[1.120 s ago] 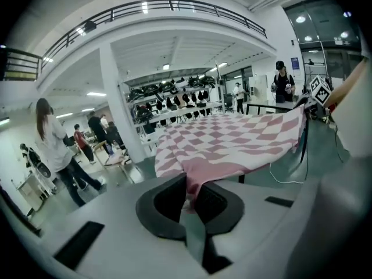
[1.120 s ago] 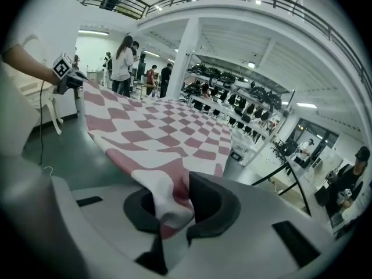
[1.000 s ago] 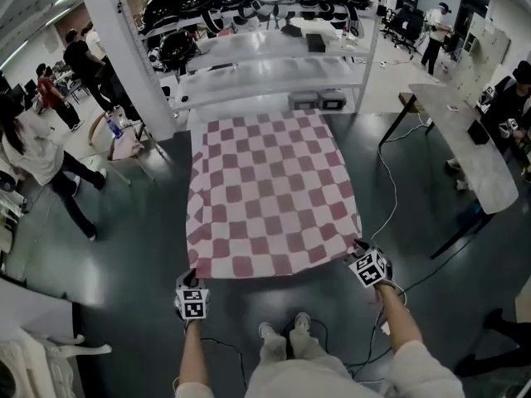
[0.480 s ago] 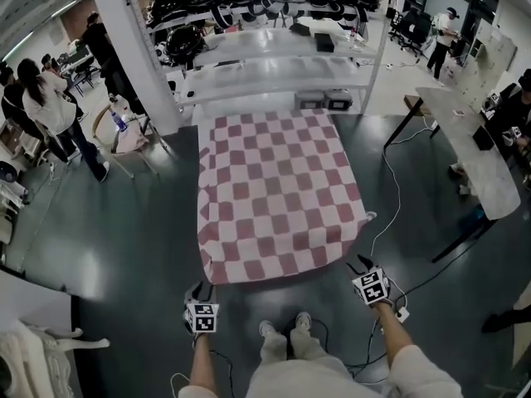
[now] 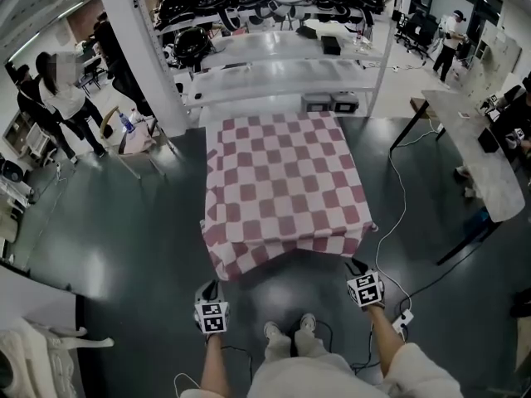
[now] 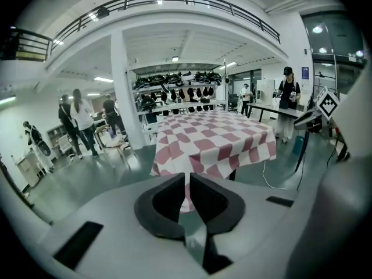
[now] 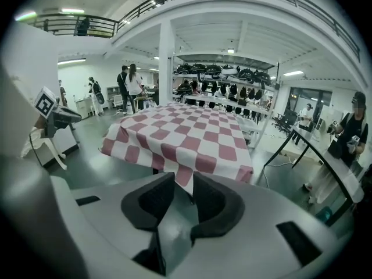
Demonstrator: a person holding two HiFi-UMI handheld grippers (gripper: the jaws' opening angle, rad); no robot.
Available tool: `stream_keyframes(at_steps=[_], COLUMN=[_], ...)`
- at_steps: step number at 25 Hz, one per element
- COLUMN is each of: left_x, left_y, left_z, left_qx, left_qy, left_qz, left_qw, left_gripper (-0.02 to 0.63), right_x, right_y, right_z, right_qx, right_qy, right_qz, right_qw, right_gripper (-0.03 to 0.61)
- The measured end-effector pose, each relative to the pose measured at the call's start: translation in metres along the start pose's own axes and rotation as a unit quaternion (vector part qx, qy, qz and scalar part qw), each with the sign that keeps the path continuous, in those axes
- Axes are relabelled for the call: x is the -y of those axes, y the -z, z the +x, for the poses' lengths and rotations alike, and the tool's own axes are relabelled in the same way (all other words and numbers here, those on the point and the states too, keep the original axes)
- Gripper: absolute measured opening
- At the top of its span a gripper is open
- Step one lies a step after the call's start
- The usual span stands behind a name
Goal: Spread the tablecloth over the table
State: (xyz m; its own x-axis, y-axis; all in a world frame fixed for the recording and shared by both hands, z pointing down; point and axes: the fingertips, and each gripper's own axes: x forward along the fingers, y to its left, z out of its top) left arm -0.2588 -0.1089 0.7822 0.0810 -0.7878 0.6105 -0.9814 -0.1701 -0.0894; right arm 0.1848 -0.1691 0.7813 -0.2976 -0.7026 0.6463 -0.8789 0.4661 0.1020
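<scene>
Tablecloth [image 5: 282,181] lies at centre; shelves [image 5: 282,71] stand behind it at 12 o'clock — a long desk [image 5: 479,162] at 3 o'clock.

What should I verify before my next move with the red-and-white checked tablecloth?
1. Red-and-white checked tablecloth lies flat, without big folds: ok.
2. Near hem level: not ok; its left corner hangs lower.
3. Left tongs free: ok; jaws have just been closing, nothing between.
4. Right tongs free: ok; jaws have just been closing, apart, not pressing cloth.
5. Far overhang: cannot tell, hidden.
</scene>
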Motion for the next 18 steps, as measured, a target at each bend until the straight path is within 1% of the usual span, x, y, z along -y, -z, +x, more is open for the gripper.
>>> stream_keyframes(at_steps=[1,2,4,5,8,11,14,18], left_x=[0.004,0.008,0.016,0.020,0.033,0.043,0.052,0.059], left_y=[-0.002,-0.005,-0.013,-0.020,-0.044,-0.080,-0.127,-0.189], left_z=[0.002,0.005,0.011,0.013,0.018,0.022,0.018,0.015], left_qx=[0.001,0.001,0.005,0.007,0.020,0.048,0.089,0.138], left_qy=[0.003,0.007,0.017,0.023,0.037,0.048,0.058,0.067], left_qz=[-0.003,-0.006,-0.012,-0.013,-0.006,0.001,0.006,0.011], left_qw=[1.0000,1.0000,0.9998,0.9996,0.9991,0.9977,0.9944,0.9881], left_gripper=[0.033,0.029,0.026,0.026,0.025,0.025,0.025,0.025], right_x=[0.000,0.001,0.005,0.006,0.008,0.012,0.018,0.023], right_y=[0.000,0.000,-0.002,-0.006,-0.022,-0.049,-0.087,-0.143], right_z=[0.000,0.001,0.003,0.003,-0.001,-0.004,-0.014,-0.027], right_qx=[-0.002,-0.002,0.005,0.010,0.026,0.050,0.086,0.139], right_qy=[0.002,0.005,0.014,0.017,0.017,0.021,0.028,0.035], right_qz=[0.003,0.005,0.011,0.015,0.019,0.011,0.005,-0.011], right_qw=[1.000,1.000,1.000,1.000,0.999,0.998,0.996,0.990], right_gripper=[0.104,0.087,0.029,0.014,0.014,0.014,0.014,0.014])
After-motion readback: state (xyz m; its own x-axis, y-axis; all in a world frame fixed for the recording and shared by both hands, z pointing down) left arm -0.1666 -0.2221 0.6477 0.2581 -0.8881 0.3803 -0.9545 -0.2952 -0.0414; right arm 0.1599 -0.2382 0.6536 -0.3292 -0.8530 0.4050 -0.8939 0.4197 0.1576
